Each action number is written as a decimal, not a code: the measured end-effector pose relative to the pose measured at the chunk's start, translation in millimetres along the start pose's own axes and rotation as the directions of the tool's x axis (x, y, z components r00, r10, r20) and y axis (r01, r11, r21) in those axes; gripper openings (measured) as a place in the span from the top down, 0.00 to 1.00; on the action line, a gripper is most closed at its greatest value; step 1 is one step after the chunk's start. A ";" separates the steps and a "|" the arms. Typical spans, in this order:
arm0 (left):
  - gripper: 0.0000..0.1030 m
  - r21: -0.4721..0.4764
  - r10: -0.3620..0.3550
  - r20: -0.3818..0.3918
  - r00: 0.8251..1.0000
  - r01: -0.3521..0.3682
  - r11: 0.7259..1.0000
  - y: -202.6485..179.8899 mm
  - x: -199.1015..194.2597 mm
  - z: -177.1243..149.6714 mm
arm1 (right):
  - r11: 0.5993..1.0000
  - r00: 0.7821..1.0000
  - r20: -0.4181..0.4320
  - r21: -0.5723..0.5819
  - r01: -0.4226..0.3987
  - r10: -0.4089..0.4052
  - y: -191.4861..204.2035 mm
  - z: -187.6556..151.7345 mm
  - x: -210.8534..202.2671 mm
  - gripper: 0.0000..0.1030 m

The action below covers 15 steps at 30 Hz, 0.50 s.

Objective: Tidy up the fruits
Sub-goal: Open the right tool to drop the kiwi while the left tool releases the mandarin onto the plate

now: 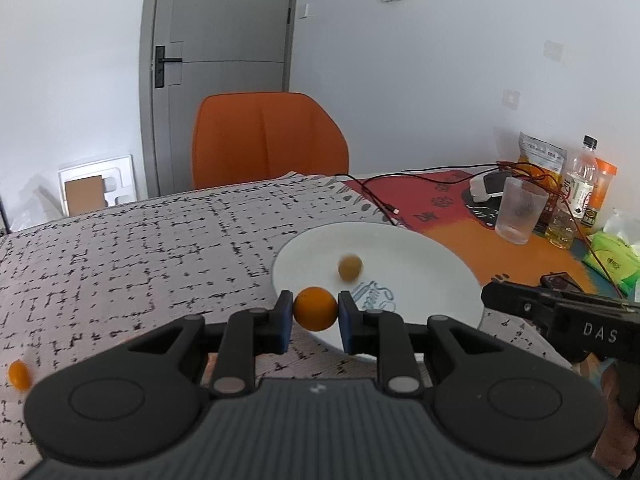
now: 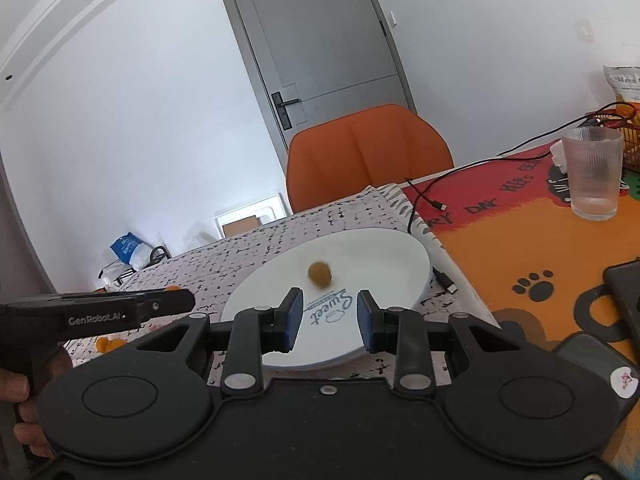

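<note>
My left gripper [image 1: 315, 316] is shut on a small round orange fruit [image 1: 315, 307] and holds it over the near left rim of a white plate [image 1: 420, 264]. A blurred brownish-orange fruit [image 1: 350, 267] is on the plate, also in the right wrist view [image 2: 319, 273]. My right gripper [image 2: 329, 318] is open and empty above the near part of the plate [image 2: 380, 264]. Another orange fruit [image 1: 19, 374] lies on the patterned cloth at far left. More orange fruits [image 2: 110, 345] lie under the left gripper's body [image 2: 100, 310].
A ribbed glass [image 1: 520, 210], bottles [image 1: 578, 184], a snack bag [image 1: 542, 156], a green tissue pack [image 1: 612, 252] and cables [image 1: 380, 200] crowd the right side of the table. An orange chair [image 1: 268, 136] stands behind the table. A dark device [image 2: 624, 296] lies at right.
</note>
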State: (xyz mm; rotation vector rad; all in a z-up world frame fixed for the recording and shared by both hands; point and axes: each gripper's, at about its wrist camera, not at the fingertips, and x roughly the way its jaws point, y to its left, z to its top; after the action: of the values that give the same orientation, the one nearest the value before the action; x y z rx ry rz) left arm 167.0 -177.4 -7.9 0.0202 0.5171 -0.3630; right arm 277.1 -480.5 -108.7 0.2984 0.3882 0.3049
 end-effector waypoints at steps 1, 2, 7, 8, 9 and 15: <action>0.78 0.004 -0.005 0.000 1.000 0.005 1.000 -2.4 1.5 0.8 | 1.000 1.000 0.000 0.002 0.002 -0.002 -0.5 -0.5 -0.8 0.69; 0.78 0.007 -0.009 -0.001 1.000 0.009 1.000 -4.2 2.7 1.4 | 1.000 1.000 -0.002 0.004 0.004 -0.004 -1.3 -1.0 -1.0 0.69; 0.78 0.025 -0.021 -0.002 1.000 0.021 0.999 -12.7 9.5 4.8 | 1.000 1.000 -0.011 0.019 0.009 -0.009 -4.5 -3.1 -2.4 0.68; 0.78 0.027 -0.023 -0.002 1.000 0.024 0.999 -13.7 10.7 5.3 | 1.000 1.000 -0.011 0.020 0.011 -0.011 -4.5 -3.5 -3.1 0.67; 0.78 0.032 -0.027 -0.002 1.000 0.027 0.999 -14.9 12.3 6.1 | 1.000 1.000 -0.011 0.021 0.013 -0.012 -4.9 -4.3 -3.9 0.67; 0.74 0.031 -0.022 -0.003 1.000 0.022 0.999 -17.5 14.8 9.3 | 1.000 1.000 -0.022 0.023 0.020 -0.019 -7.0 -6.4 -6.6 0.62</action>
State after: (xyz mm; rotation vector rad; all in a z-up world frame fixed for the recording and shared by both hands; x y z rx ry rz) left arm 177.4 -199.8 -5.8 0.0453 0.5149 -0.3926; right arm 270.3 -487.7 -114.6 0.3139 0.4164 0.2852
